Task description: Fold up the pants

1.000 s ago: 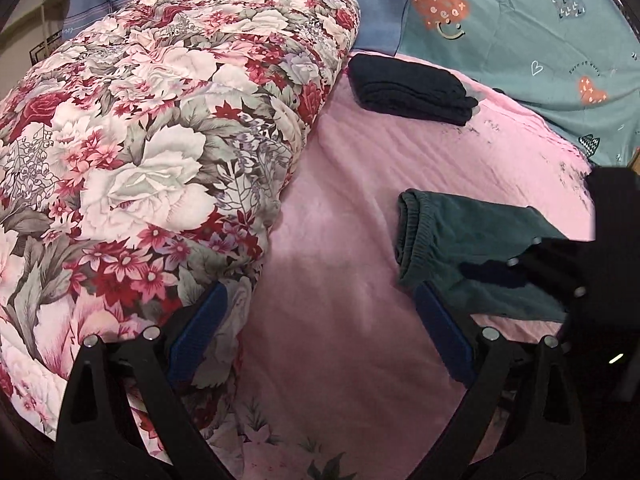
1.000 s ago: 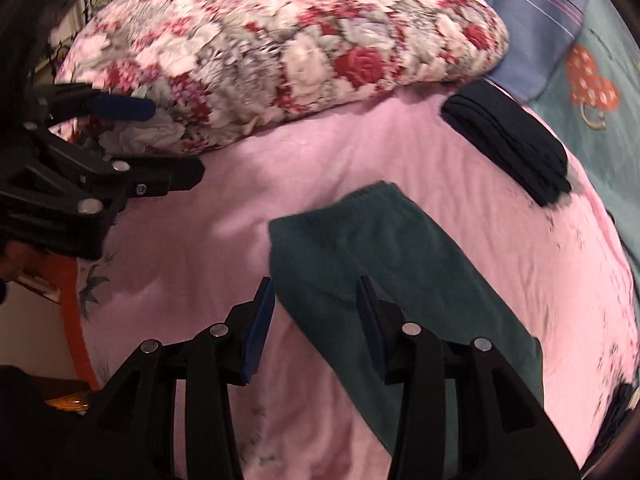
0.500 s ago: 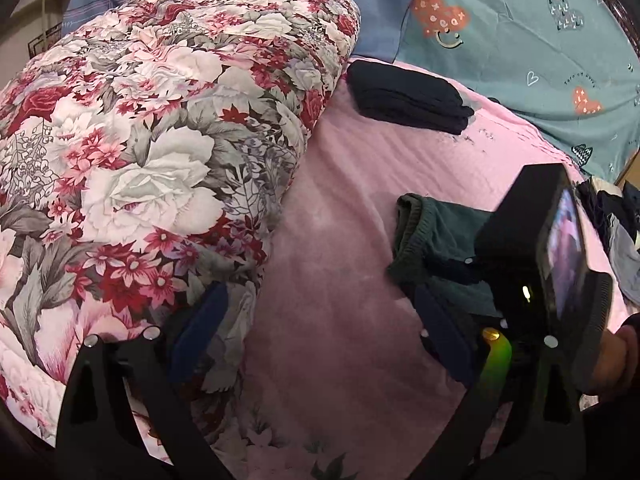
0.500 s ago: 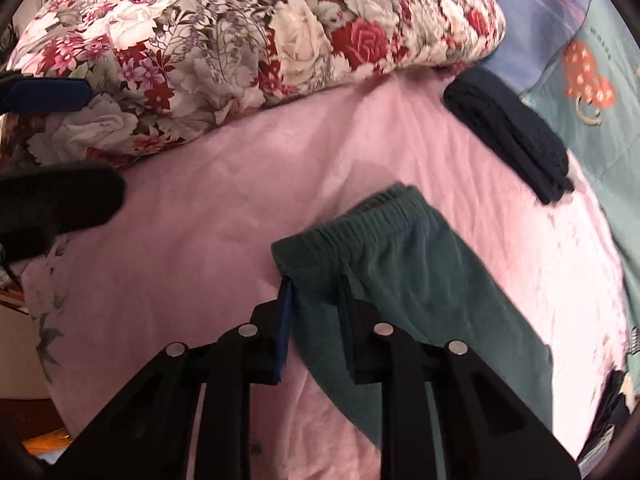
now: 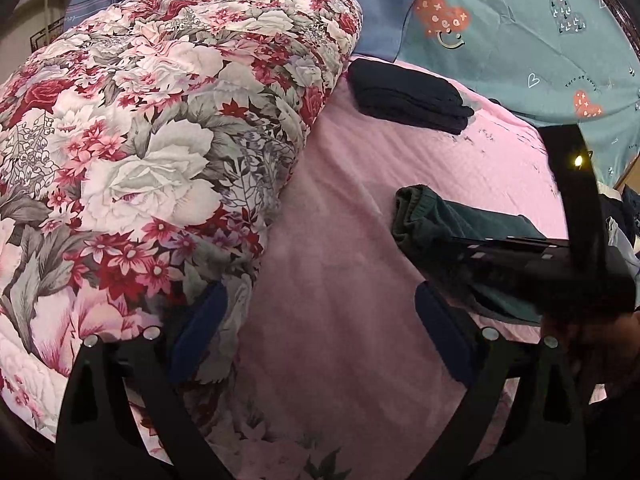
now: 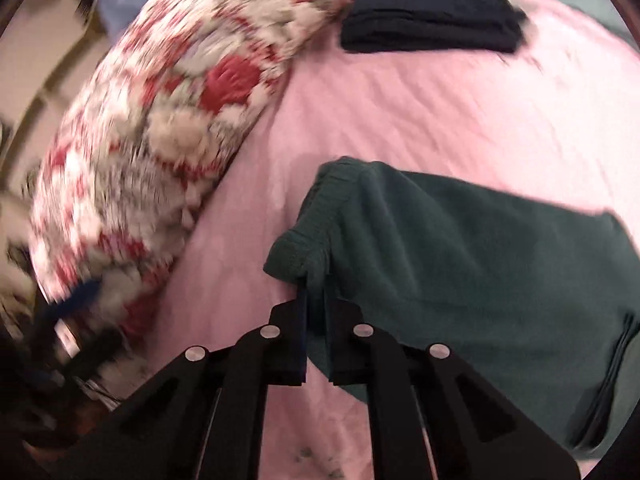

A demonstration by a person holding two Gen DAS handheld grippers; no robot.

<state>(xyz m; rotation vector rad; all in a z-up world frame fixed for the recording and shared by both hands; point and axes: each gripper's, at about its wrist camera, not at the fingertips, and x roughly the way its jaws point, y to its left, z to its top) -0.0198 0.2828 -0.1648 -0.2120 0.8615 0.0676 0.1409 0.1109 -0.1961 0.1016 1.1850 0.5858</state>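
Observation:
Dark green pants (image 6: 460, 248) lie on the pink bed sheet (image 6: 420, 112), waistband toward the floral quilt. My right gripper (image 6: 316, 300) is shut on the near corner of the waistband and lifts it slightly. In the left wrist view the pants (image 5: 436, 220) sit at right, partly hidden by the right gripper's black body (image 5: 560, 264). My left gripper (image 5: 320, 332) is open and empty, low over the sheet beside the quilt.
A large folded floral quilt (image 5: 160, 140) fills the left. A folded dark navy garment (image 5: 408, 94) lies at the back of the bed. Blue and teal patterned bedding (image 5: 520, 20) lies behind. More clothes show at the far right edge (image 5: 624, 216).
My right gripper closed from open onto the waistband corner and pulled it up. The right wrist view swung, now blurred. My left gripper stayed open in place.

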